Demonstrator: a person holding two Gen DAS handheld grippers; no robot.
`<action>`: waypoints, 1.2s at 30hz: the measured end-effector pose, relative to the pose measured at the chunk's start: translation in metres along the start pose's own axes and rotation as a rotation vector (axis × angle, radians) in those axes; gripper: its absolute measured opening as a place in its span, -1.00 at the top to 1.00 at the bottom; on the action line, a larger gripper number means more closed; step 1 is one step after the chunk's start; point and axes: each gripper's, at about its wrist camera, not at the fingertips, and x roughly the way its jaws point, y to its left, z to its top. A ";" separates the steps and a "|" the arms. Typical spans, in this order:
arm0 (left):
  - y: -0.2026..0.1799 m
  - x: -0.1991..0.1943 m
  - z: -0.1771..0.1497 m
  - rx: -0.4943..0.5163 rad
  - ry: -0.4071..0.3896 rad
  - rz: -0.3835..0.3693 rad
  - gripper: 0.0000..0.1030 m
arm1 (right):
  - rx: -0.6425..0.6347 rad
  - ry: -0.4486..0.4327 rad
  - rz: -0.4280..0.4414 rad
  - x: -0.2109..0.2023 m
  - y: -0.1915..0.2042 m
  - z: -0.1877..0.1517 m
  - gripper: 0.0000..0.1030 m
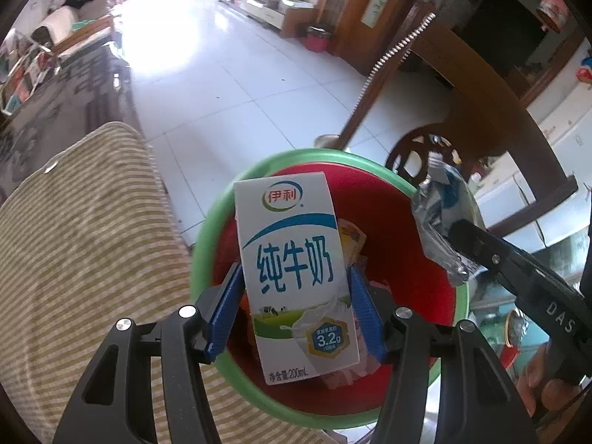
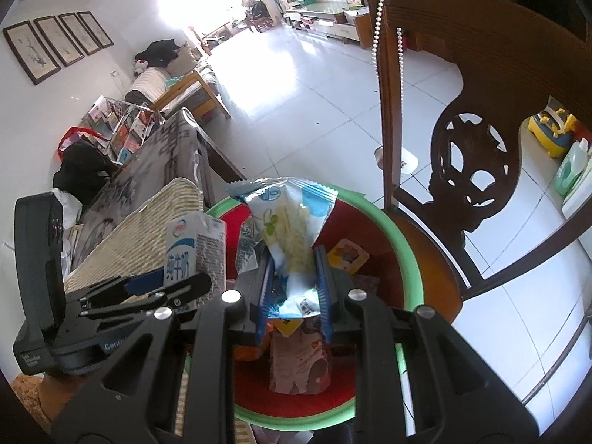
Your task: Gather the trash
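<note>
- your left gripper [image 1: 294, 309] is closed on the carton [image 1: 292, 270]; both blue pads [image 1: 225, 314] press its sides, about midway up.
- carton upright, white with blue print, held over the bin [image 1: 201, 244]; its base hangs above the red inside.
- your right gripper [image 2: 292, 296] is closed on the wrapper [image 2: 292, 229], pads pinching its lower part; the crinkled blue-white top fans out above the fingers.
- wrapper also over the bin [image 2: 407, 255], right of the carton [image 2: 194, 248] in the right view.
- bin: green rim, red interior, just right of the striped cushion [image 1: 85, 244], with the wooden chair [image 2: 470, 170] on its far right.
- inside the bin: a pink packet [image 2: 299, 362] near the bottom and a yellow packet [image 2: 347, 255] further back; other scraps too hidden to name.
</note>
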 end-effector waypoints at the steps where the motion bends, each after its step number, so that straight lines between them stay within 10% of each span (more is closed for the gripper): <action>1: -0.002 0.003 0.000 0.008 0.009 -0.001 -0.07 | 0.003 -0.001 -0.002 0.000 -0.001 0.000 0.54; 5: 0.001 0.001 -0.003 0.010 0.002 0.027 -0.47 | 0.028 -0.023 -0.004 -0.006 -0.003 -0.001 -0.02; 21: 0.070 -0.093 -0.029 -0.029 -0.219 0.172 -0.79 | -0.029 -0.075 0.038 -0.013 0.078 -0.024 -0.73; 32: 0.186 -0.177 -0.078 -0.115 -0.363 0.242 -0.84 | -0.125 -0.188 0.053 -0.031 0.209 -0.060 -0.91; 36: 0.215 -0.219 -0.091 -0.133 -0.475 0.305 -0.85 | -0.197 -0.410 0.059 -0.066 0.265 -0.074 -0.91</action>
